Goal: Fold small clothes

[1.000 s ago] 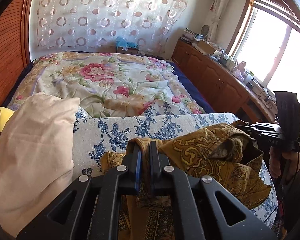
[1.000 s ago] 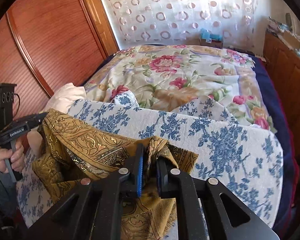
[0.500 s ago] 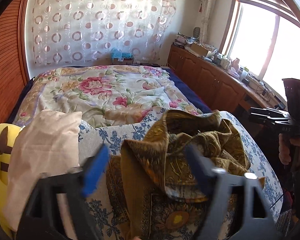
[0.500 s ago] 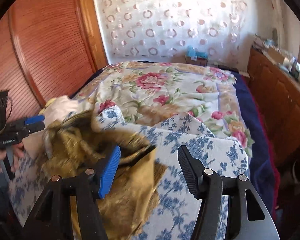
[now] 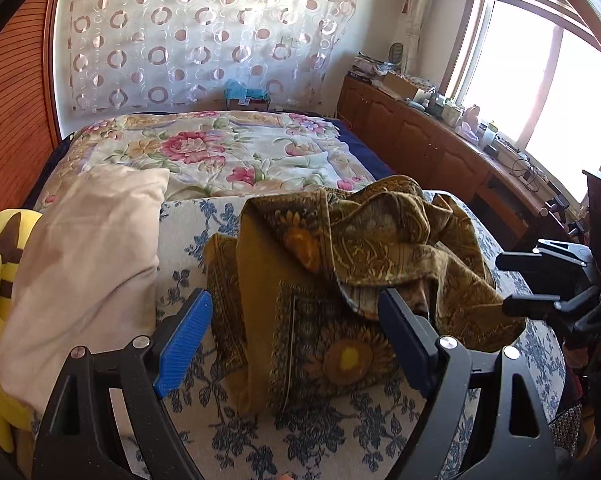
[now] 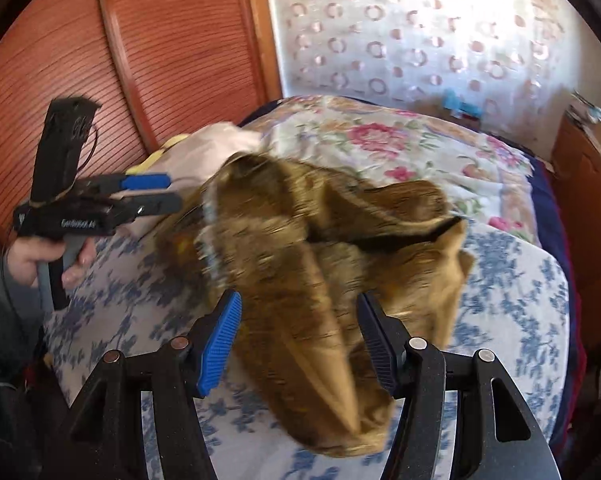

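Garment, a mustard-gold paisley cloth (image 5: 352, 280), lies crumpled on the blue-floral bed cover (image 5: 188, 264). Left claw (image 5: 296, 340) and right claw (image 6: 298, 340) both gape wide, empty. Risk: a blind pinch could catch several layers, locking in creases.

Left wrist view looks forward along left gripper (image 5: 296, 336), close over blue-floral cloth (image 5: 196, 224); brown patterned garment (image 5: 340, 272) ahead of spread jaws; pillow (image 5: 80, 248) left of jaws; window (image 5: 540, 72) far right; right gripper (image 5: 540, 280) at right edge. Right wrist view looks along right gripper (image 6: 298, 340) from opposite side, close, blurred; same garment (image 6: 320, 248) between and beyond jaws; left gripper (image 6: 156, 192) at left; both views share garment, floral quilt (image 6: 380, 140), curtain (image 6: 400, 32).
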`<state>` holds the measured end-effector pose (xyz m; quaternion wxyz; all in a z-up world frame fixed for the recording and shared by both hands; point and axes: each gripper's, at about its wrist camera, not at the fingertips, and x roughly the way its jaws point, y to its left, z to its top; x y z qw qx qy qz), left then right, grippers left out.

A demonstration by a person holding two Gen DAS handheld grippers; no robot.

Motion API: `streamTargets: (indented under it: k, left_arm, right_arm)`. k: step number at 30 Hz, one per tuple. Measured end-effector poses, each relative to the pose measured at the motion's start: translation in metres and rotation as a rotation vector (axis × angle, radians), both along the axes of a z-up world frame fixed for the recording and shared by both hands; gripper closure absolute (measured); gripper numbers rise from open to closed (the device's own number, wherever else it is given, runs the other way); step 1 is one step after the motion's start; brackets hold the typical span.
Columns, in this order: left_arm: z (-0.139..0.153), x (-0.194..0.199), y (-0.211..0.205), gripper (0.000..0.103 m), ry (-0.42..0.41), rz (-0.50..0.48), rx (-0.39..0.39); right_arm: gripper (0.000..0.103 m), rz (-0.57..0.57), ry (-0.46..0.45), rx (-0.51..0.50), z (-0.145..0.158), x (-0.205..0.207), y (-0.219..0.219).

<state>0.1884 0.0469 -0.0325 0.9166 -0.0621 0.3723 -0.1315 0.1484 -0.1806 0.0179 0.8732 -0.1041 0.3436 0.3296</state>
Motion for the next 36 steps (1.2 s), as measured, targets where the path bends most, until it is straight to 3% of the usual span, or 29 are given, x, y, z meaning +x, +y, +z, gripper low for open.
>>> streamTargets:
  k: [10, 17, 25, 28, 32, 36]
  left_arm:
    - [-0.008, -0.017, 0.011, 0.018, 0.015, 0.03, -0.011]
    - [-0.014, -0.017, 0.009, 0.018, 0.032, 0.025, -0.018]
    - [-0.016, -0.016, 0.007, 0.018, 0.04, 0.017, -0.016]
    - [-0.017, -0.015, 0.007, 0.018, 0.043, 0.018, -0.015]
    - [-0.019, -0.013, 0.005, 0.018, 0.048, 0.014, -0.015]
    - [-0.019, -0.012, 0.002, 0.018, 0.05, 0.004, -0.007]
  right_arm:
    - [0.041, 0.071, -0.019, -0.175, -0.037, -0.005, 0.031]
    - [0.041, 0.076, -0.023, -0.228, -0.055, 0.003, 0.036]
    - [0.042, 0.083, -0.089, -0.311, -0.074, -0.004, 0.05]
    - [0.056, 0.065, -0.093, -0.308, -0.075, 0.0, 0.048]
    - [0.086, 0.062, -0.063, -0.265, -0.07, 0.003, 0.039]
    - [0.094, 0.062, -0.077, -0.174, -0.043, 0.001, 0.026]
